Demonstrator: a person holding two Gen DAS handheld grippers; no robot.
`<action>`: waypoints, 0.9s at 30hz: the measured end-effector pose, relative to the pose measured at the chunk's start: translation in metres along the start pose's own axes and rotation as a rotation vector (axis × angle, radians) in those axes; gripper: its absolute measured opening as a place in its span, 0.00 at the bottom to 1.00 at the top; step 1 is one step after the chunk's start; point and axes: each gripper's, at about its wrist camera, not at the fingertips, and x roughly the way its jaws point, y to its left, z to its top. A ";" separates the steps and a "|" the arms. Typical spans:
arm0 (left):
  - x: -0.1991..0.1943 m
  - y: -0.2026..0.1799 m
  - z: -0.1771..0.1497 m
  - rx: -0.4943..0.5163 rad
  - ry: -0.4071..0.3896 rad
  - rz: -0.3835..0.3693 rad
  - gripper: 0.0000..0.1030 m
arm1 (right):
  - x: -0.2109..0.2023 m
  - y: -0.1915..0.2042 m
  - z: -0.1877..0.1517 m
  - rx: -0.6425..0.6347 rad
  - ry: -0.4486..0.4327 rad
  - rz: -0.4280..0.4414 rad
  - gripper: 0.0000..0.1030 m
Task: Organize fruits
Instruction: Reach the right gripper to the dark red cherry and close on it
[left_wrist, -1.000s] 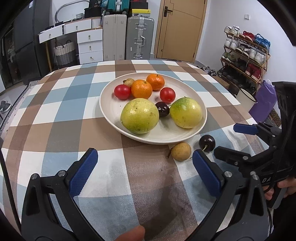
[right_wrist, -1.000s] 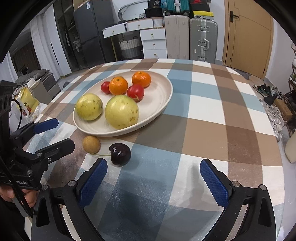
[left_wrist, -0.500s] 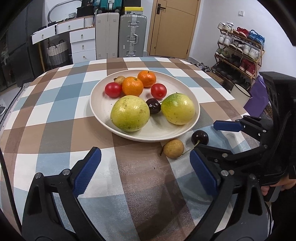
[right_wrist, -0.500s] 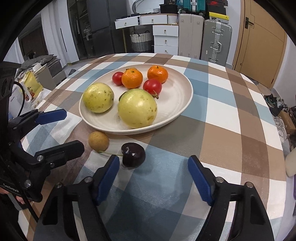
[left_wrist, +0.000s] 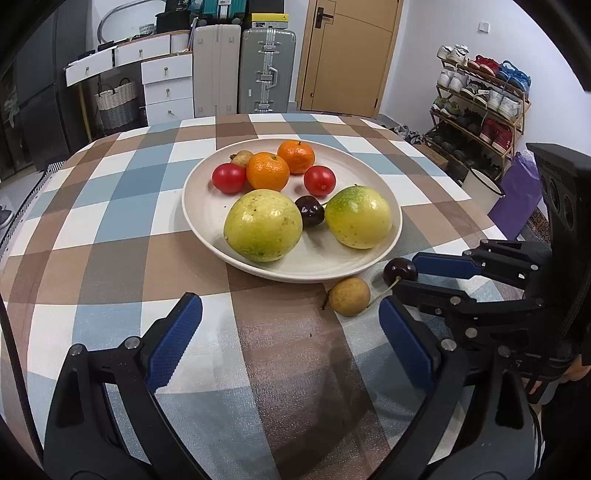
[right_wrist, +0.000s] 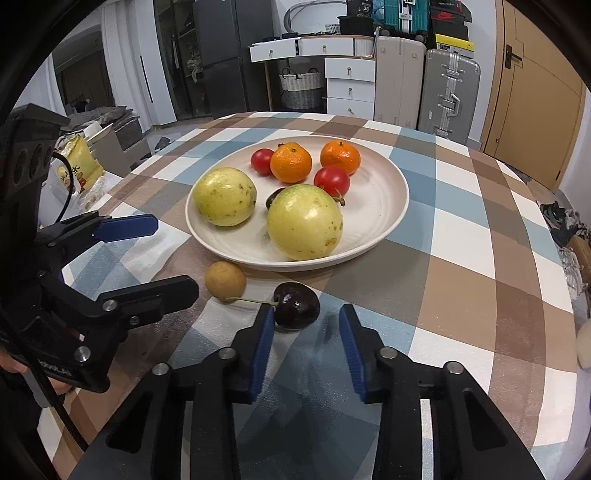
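Checked tablecloth (right_wrist: 461, 258) fills the near field. Right gripper (right_wrist: 307, 314) hangs low over it; its jaws have just been closing and now stand narrow. The dark cherry (right_wrist: 297, 304) sits at the very tips, one pad touching and the other showing a gap, so it is not gripped yet. Left gripper (left_wrist: 290, 304) is wide open with nothing between its jaws. Risks: with only a tip hold the round, slick cherry could squirt forward to the plate (right_wrist: 391, 218) rim or roll away. A hard squeeze could bruise it. Its stem (right_wrist: 251, 301) reaches the small brown fruit (right_wrist: 225, 277) and might drag it along. Left gripper's fingers are close beside, so a bump is possible. Other fruits are already on the plate beyond.
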 end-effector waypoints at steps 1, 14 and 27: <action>0.000 0.000 0.000 0.000 0.000 0.000 0.94 | 0.000 0.001 0.000 -0.002 -0.001 0.004 0.29; 0.002 0.002 0.000 -0.004 0.011 -0.008 0.94 | -0.008 -0.003 -0.002 0.008 -0.032 0.041 0.24; 0.002 0.002 0.000 -0.005 0.011 -0.009 0.94 | 0.011 0.003 0.009 -0.039 0.019 0.049 0.33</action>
